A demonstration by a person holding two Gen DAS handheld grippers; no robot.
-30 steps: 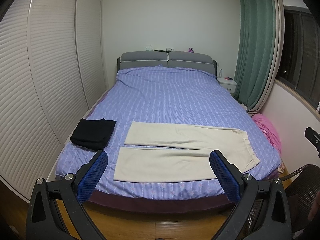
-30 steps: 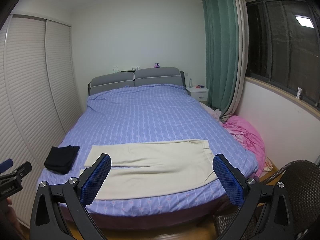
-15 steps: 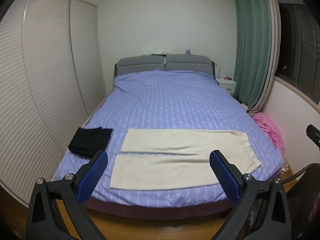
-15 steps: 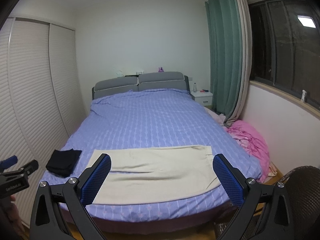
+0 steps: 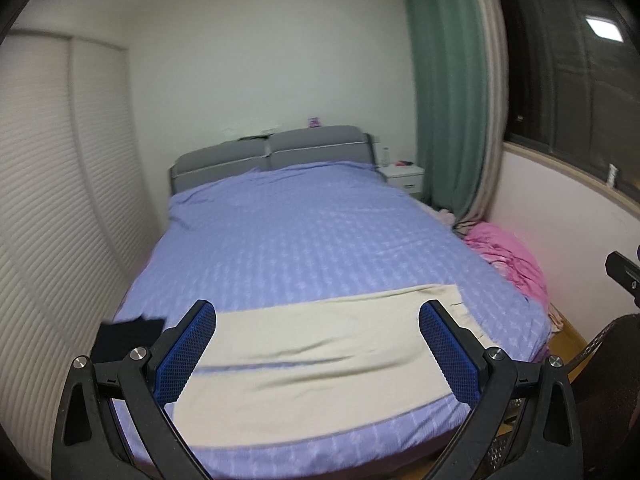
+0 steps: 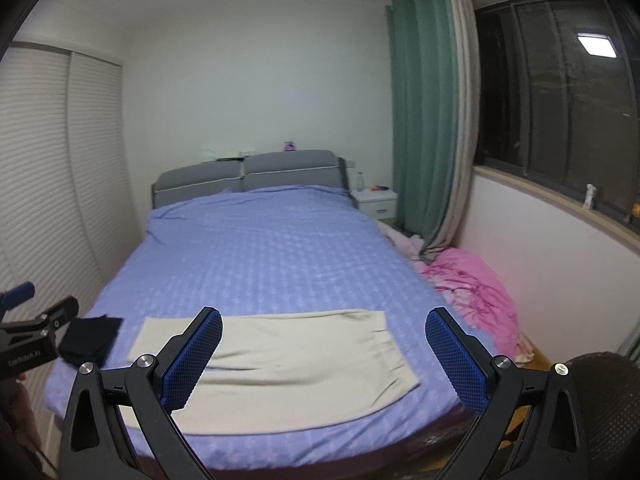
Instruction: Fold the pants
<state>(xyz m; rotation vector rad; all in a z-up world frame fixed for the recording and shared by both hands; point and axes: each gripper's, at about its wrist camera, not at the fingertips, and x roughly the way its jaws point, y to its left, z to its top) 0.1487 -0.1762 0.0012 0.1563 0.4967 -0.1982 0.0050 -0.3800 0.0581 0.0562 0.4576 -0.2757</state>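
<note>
Two grippers are held up in front of a big bed, and both are wide open with nothing between their blue pads. The left gripper (image 5: 318,350) touches nothing. Its fingers (image 5: 186,350) are spread far apart, one at 8 o'clock and one at 4 o'clock in its own view. The right gripper (image 6: 324,356) is spread just as wide, and it too holds nothing and touches nothing.

Cream pants (image 6: 280,364) lie flat across the foot of the bed (image 6: 260,256), at 6 o'clock in the right view. The two legs lie side by side and point to 9 o'clock, and the waist end points to 3 o'clock. In the left view the pants (image 5: 320,360) show between the open fingers, but well apart from them. A black folded cloth (image 6: 90,340) sits on the bed just past the leg ends, at 8 o'clock.

The bed has a purple cover and a grey headboard (image 6: 248,174) at 12 o'clock. White ribbed closet doors (image 6: 44,184) stand at 9 o'clock. A green curtain (image 6: 424,120) hangs at 1 o'clock beside a dark window (image 6: 560,112). A small white night table (image 6: 374,202) stands by the headboard. A pink blanket (image 6: 472,292) is heaped on the floor at 3 o'clock. A dark woven chair (image 6: 604,412) shows at 5 o'clock.
</note>
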